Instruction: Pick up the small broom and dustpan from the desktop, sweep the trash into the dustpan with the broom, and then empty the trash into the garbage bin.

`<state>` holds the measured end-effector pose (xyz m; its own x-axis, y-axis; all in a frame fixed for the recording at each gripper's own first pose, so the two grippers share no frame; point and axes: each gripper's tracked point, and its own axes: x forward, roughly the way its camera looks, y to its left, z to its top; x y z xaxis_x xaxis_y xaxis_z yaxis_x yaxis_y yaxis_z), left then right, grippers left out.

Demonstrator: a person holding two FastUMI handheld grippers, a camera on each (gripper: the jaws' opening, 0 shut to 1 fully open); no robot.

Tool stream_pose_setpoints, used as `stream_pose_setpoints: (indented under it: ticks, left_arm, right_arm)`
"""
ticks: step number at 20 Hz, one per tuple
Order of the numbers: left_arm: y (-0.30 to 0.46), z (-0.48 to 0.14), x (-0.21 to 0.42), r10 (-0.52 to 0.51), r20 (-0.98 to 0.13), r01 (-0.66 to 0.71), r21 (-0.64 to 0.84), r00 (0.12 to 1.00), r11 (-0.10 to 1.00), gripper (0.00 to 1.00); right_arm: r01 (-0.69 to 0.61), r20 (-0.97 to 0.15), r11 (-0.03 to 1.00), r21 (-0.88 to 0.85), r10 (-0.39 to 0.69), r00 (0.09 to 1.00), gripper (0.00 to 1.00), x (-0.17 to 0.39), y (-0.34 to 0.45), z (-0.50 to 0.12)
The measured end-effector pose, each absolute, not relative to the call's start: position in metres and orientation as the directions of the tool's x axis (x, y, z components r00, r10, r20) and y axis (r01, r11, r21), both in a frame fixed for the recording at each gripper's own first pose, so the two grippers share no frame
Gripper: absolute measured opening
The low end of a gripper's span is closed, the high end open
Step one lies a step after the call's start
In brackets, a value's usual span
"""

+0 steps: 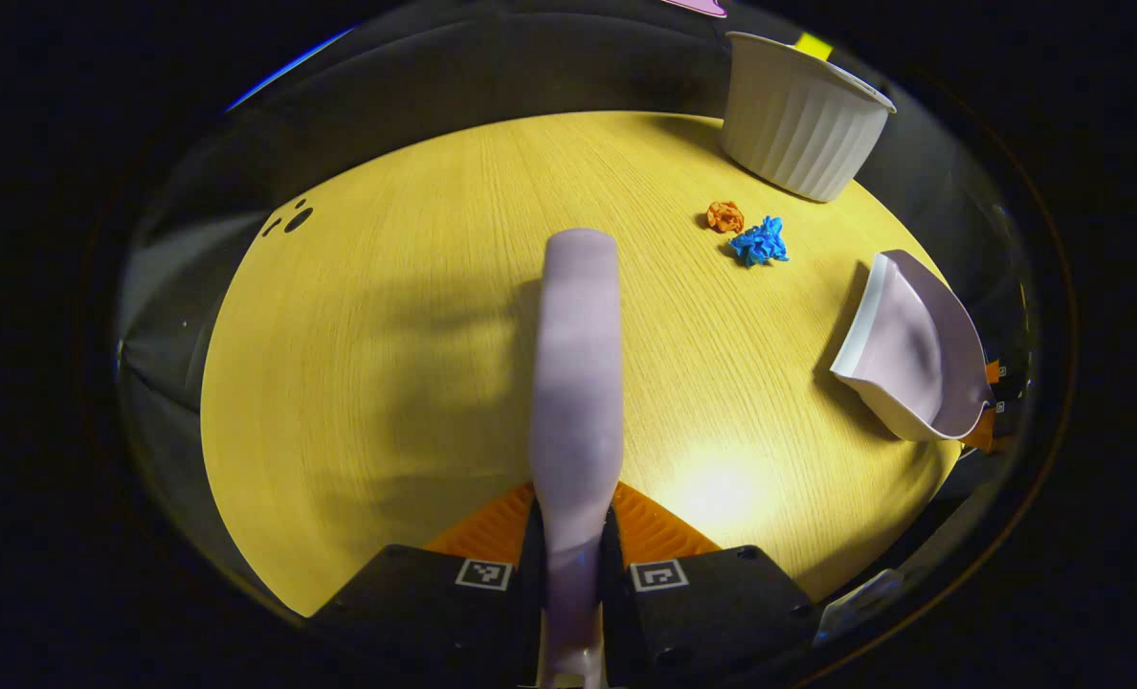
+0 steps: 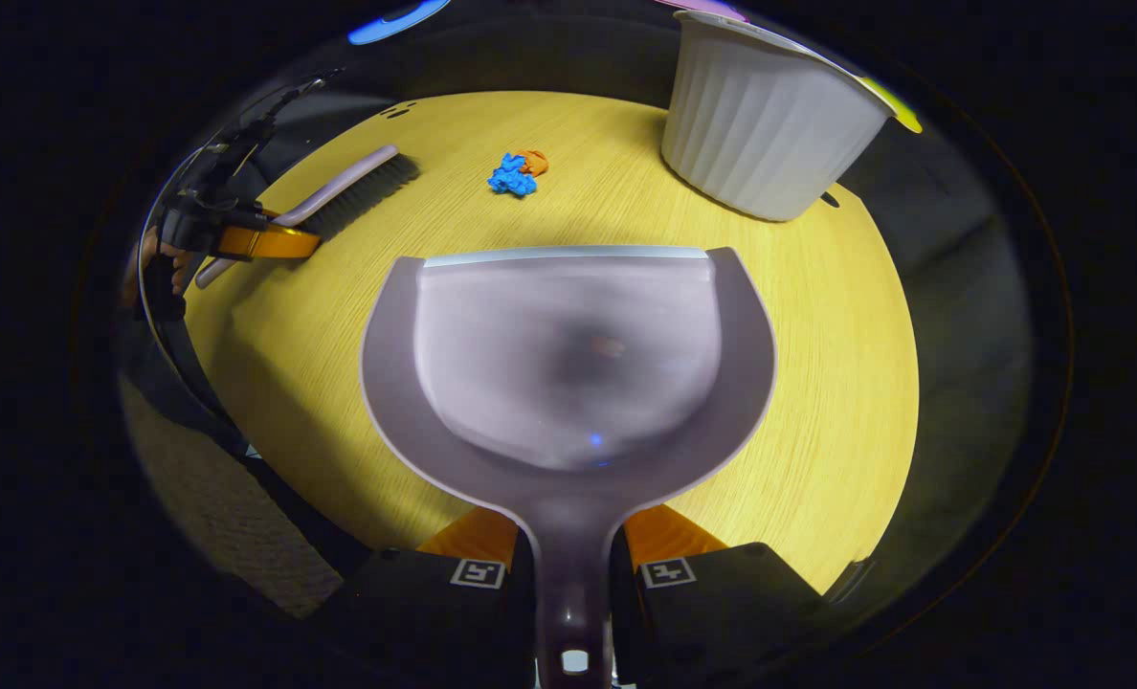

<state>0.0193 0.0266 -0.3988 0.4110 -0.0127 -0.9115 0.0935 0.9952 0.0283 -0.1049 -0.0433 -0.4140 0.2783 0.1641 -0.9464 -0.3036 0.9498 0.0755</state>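
Two tools held: left gripper [image 1: 573,565] clamped on broom [image 1: 576,383], right gripper [image 2: 570,574] on dustpan [image 2: 568,364]. Trash [image 2: 516,172] sat near bin [image 2: 760,134]; best lowered pan lip flat beside it, then swept gently.

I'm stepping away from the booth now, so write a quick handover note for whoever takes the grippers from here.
Left gripper: shut on the broom handle, held above the desktop.
Right gripper: shut on the dustpan handle, pan empty.
Trash: blue paper wad and orange paper wad lie together on the desktop, near the white ribbed garbage bin.
Done: both tools picked up.
Left: sweep both wads into the dustpan, then tip them into the bin.
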Motion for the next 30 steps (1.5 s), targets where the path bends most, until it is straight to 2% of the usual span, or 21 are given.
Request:
stream_pose_setpoints:
  ticks: [4, 10, 15, 16, 17, 18, 22, 24, 26, 29, 30]
  left_arm:
    - [0.025, -0.382, 0.041, -0.007, -0.887, 0.118, 0.054, 0.461, 0.992, 0.29]
    - [-0.004, -0.365, 0.101, -0.042, -0.848, 0.182, 0.065, 0.528, 0.981, 0.28]
    - [-0.026, -0.368, 0.138, -0.08, -0.843, 0.285, 0.088, 0.531, 0.955, 0.28]
    - [-0.031, -0.372, 0.143, -0.091, -0.848, 0.303, 0.085, 0.522, 0.949, 0.28]
    - [-0.033, -0.377, 0.146, -0.099, -0.854, 0.323, 0.084, 0.511, 0.943, 0.28]
    - [-0.037, -0.382, 0.147, -0.109, -0.861, 0.347, 0.082, 0.497, 0.934, 0.28]
    - [-0.065, -0.384, 0.146, -0.197, -0.869, 0.457, 0.037, 0.455, 0.889, 0.28]
    - [-0.084, -0.383, 0.133, -0.265, -0.871, 0.519, -0.014, 0.413, 0.855, 0.28]
    - [-0.107, -0.381, 0.119, -0.338, -0.87, 0.577, -0.077, 0.36, 0.813, 0.28]
    - [-0.13, -0.375, 0.095, -0.422, -0.864, 0.631, -0.17, 0.273, 0.757, 0.28]
    - [-0.138, -0.373, 0.088, -0.45, -0.858, 0.641, -0.203, 0.247, 0.74, 0.28]
  right_arm:
    - [-0.365, -0.966, 0.926, 0.1, 0.179, 0.189, 0.36, -0.106, -0.034, -0.406]
    - [-0.435, -0.972, 0.896, 0.086, 0.172, 0.163, 0.36, -0.09, -0.031, -0.404]
    - [-0.433, -0.972, 0.895, 0.106, 0.186, 0.147, 0.36, -0.085, -0.032, -0.407]
    - [-0.43, -0.971, 0.896, 0.108, 0.188, 0.147, 0.4, -0.084, -0.031, -0.408]
    - [-0.43, -0.971, 0.896, 0.108, 0.188, 0.146, 0.33, -0.083, -0.031, -0.408]
    - [-0.431, -0.971, 0.896, 0.109, 0.189, 0.147, 0.36, -0.082, -0.032, -0.408]
    - [-0.444, -0.97, 0.89, 0.109, 0.193, 0.149, 0.36, -0.078, -0.033, -0.407]
    - [-0.449, -0.969, 0.887, 0.111, 0.196, 0.149, 0.33, -0.081, -0.036, -0.41]
    - [-0.456, -0.968, 0.883, 0.112, 0.2, 0.15, 0.36, -0.081, -0.036, -0.41]
    - [-0.468, -0.968, 0.877, 0.11, 0.202, 0.15, 0.36, -0.084, -0.039, -0.413]
    - [-0.47, -0.967, 0.876, 0.11, 0.203, 0.153, 0.33, -0.084, -0.04, -0.414]
